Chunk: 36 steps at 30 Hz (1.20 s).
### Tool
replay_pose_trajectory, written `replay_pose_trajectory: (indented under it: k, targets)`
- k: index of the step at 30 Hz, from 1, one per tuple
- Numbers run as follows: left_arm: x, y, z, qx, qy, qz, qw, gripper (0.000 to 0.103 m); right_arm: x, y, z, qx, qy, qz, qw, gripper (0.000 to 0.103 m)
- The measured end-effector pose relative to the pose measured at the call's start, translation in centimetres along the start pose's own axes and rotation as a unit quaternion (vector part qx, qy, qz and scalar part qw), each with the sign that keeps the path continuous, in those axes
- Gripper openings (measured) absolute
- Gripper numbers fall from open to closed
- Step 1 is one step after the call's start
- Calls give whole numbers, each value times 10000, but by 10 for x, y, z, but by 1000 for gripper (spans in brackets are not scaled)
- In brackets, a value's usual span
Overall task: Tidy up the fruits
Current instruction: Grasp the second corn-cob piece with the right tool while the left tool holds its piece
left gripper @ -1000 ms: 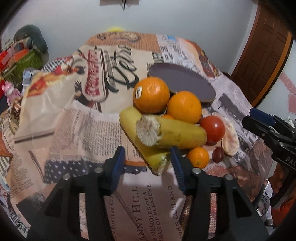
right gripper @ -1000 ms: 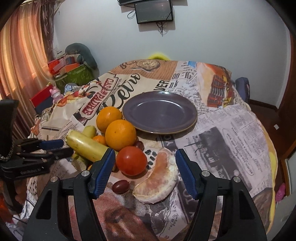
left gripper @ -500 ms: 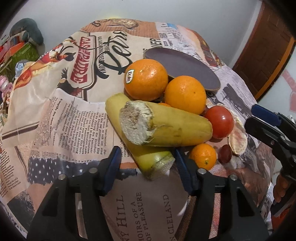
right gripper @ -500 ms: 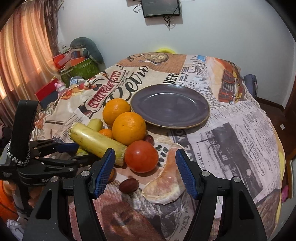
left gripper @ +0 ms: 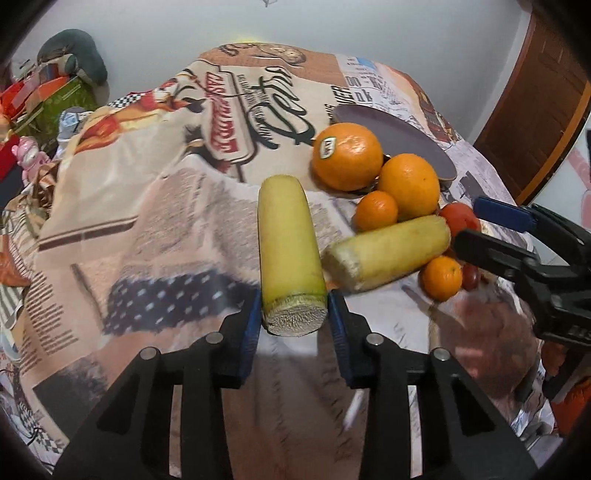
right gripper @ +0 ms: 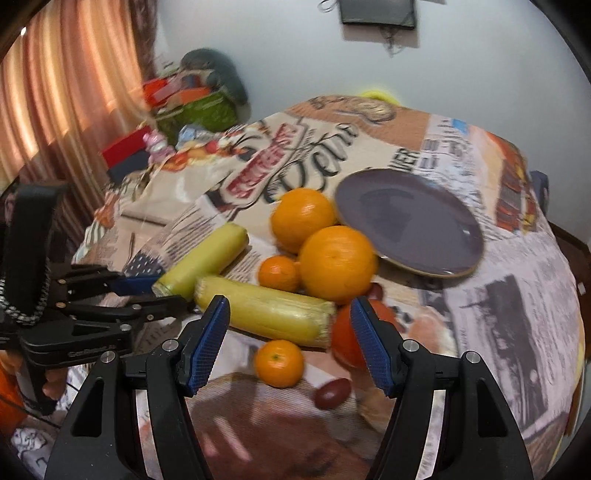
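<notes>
Swung away from the pile since the earlier frame, one banana [left gripper: 288,247] now points to 12 o'clock, its cut end clenched in the left gripper [left gripper: 293,321], whose jaws have just been closing. Oranges [left gripper: 347,157] and plate [left gripper: 391,136] lie at 1 o'clock.

Right view: right gripper [right gripper: 290,341] hangs released over the second banana [right gripper: 266,312]; plate [right gripper: 410,221] at 1 o'clock.

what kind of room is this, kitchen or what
Most likely a lived-in room of a home, not clearly a kitchen: a table under a newspaper-print cloth, orange curtains at the side, and a screen mounted on the wall.
</notes>
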<state>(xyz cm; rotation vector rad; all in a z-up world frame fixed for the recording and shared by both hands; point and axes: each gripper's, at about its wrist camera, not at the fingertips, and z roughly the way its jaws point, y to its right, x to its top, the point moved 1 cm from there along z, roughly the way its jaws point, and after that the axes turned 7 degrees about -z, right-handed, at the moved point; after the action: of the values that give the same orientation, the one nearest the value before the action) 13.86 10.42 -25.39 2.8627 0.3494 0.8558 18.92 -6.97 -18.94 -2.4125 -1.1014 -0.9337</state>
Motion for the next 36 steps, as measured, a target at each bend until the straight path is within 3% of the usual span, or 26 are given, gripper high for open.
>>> replay_pose_trajectory:
  k: [6,17,22,28,36]
  targets:
    - [-13,-15,-16,74,59,34,9999,36,4,-12,21,84,-305,-221,9993,70]
    - [-5,-16,-10,-118,40,76,9999,36,-2,-6,22,180,-530,212,9982,80]
    - [14,-14,-3,-175,110,59,9998,36,2,-9,28,273,-472,259,9982,96]
    - [27,-19,15,-285,-12,-48,9996,37,5,-8,31,350,-435,327,9979,97]
    - [15,-25,7,-413,35,-130,9991,38,13,-12,38,650,-427,353,9963,95]
